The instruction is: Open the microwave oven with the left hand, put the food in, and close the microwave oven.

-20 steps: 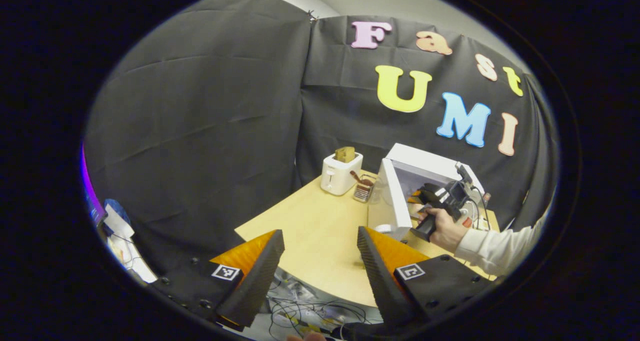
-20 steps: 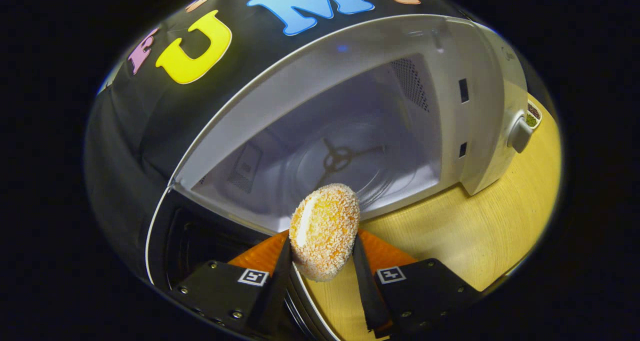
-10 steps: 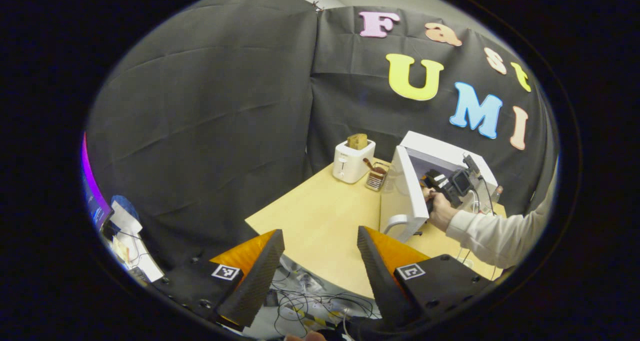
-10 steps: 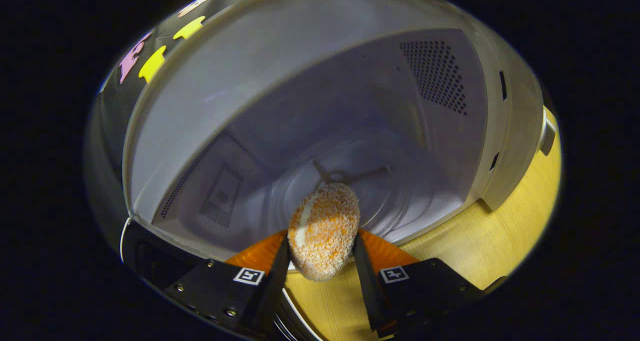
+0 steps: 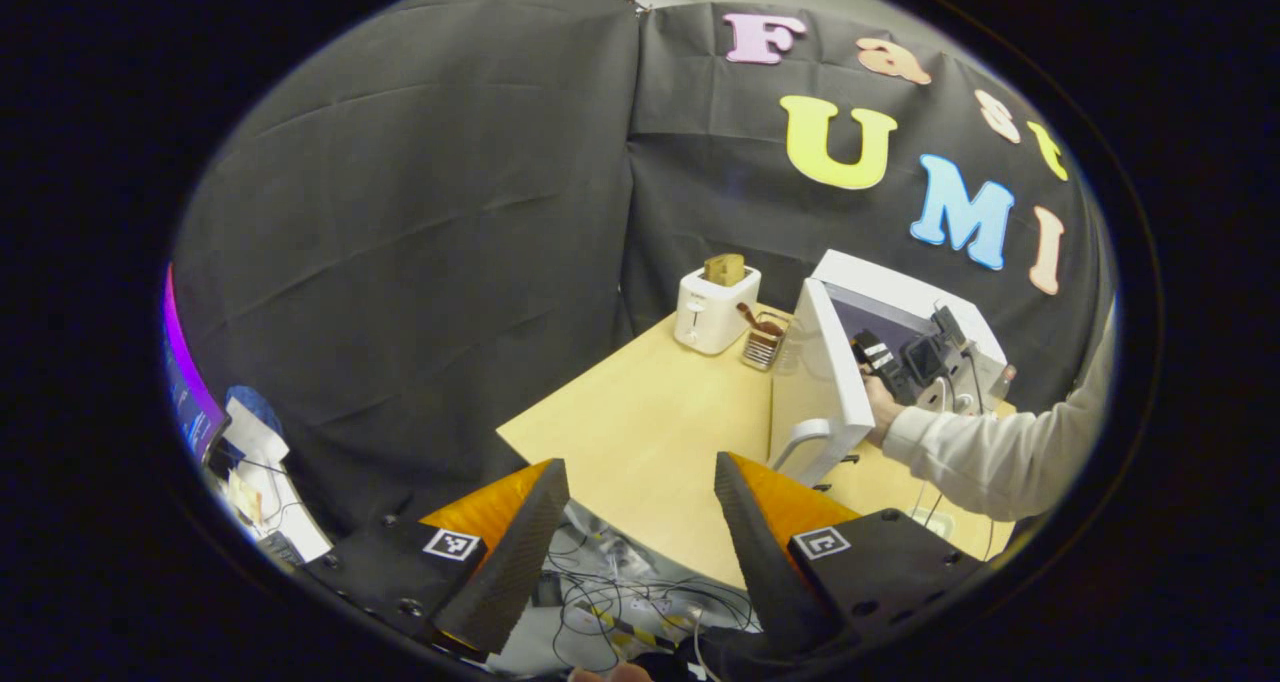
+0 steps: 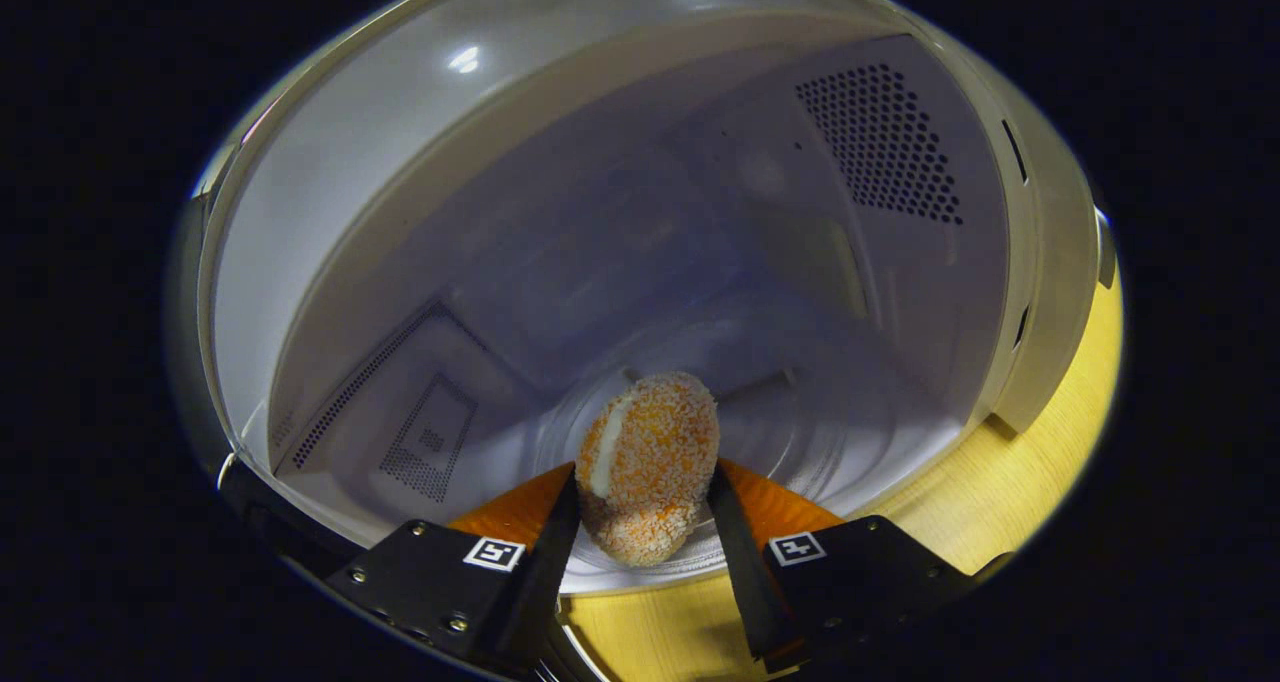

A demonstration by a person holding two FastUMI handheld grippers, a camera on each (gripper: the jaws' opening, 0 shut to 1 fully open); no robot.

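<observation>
Right gripper [image 6: 645, 522] clamps the breaded patty [image 6: 648, 467] at the microwave [image 6: 620, 212] mouth, above the turntable. Left gripper [image 5: 630, 522] gapes, empty. Risk: releasing early, patty rolls out.

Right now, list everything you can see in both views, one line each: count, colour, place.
microwave oven: one, white, on the table's far right, cavity open
microwave door: one, white, swung open toward the left gripper view
breaded food piece: one, orange-tan, held at the cavity mouth over the turntable
turntable: one, clear glass, on the cavity floor
toaster: one, white, at the table's back, something tan in its slot
small rack: one, wire, between toaster and microwave
table: one, light wood
cables: a tangle, below the table's near edge
left tool: open, empty, off the table's near edge
right tool: shut on the food
hand and sleeve: pale sleeve, reaching into the microwave
</observation>
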